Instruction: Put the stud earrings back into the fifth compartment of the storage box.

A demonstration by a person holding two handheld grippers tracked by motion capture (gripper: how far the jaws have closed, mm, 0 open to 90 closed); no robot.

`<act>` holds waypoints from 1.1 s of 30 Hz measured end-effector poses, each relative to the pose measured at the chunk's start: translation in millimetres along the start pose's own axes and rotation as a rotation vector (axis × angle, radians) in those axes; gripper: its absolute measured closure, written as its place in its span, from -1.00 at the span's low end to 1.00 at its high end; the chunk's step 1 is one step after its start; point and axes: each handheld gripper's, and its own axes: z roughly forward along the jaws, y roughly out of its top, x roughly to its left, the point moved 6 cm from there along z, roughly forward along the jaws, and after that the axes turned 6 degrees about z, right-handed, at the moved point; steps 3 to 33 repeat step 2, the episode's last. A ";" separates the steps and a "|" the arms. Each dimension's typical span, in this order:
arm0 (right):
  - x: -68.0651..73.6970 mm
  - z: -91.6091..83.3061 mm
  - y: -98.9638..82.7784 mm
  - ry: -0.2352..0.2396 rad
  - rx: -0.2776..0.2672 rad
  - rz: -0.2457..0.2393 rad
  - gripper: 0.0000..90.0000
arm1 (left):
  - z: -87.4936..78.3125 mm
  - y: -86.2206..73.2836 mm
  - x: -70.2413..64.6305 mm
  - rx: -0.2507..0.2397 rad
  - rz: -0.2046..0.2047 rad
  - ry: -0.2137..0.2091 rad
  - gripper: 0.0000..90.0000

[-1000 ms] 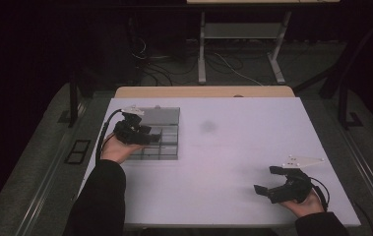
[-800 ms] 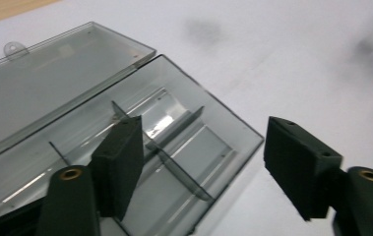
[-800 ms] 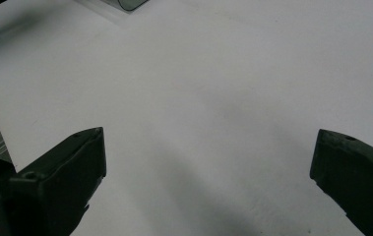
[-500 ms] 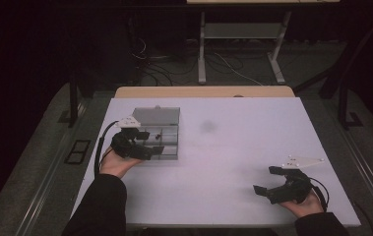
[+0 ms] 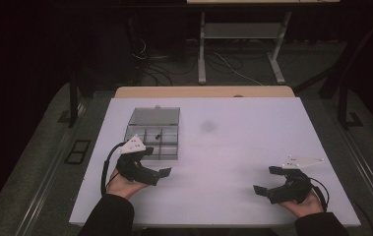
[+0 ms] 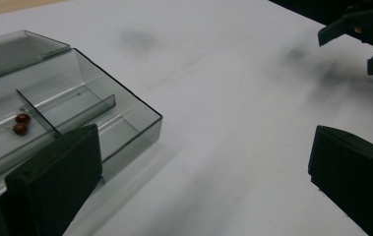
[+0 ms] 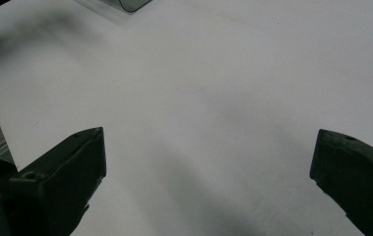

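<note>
- In the left gripper view the clear compartment box [image 6: 76, 113] runs off the left edge, and the left gripper's near jaw covers its front corner.
- Two small dark red pieces [image 6: 20, 124] lie in one of its compartments, too small to identify.
- In the right gripper view the box's corner [image 7: 134, 4] is cut by the top edge.

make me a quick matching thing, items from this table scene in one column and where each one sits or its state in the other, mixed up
Column 1:
1. clear smoky plastic compartment box
2. two small dark red round pieces
3. left gripper
4. right gripper

Column 2:
A. open, near right of the white table
B. far left part of the table
C. inside a box compartment
D. open, just in front of the box

Pairs: 1-B, 2-C, 3-D, 4-A
</note>
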 end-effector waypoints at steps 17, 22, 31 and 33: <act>-0.2 0.2 0.1 0.000 0.000 -0.003 -0.99 | 0.6 -0.9 -1.6 -0.003 0.001 -0.005 -1.00; -0.2 0.2 0.1 0.000 0.000 -0.003 -0.99 | 0.6 -0.9 -1.6 -0.003 0.001 -0.005 -1.00; -0.2 0.2 0.1 0.000 0.000 -0.003 -0.99 | 0.6 -0.9 -1.6 -0.003 0.001 -0.005 -1.00; -0.2 0.2 0.1 0.000 0.000 -0.003 -0.99 | 0.6 -0.9 -1.6 -0.003 0.001 -0.005 -1.00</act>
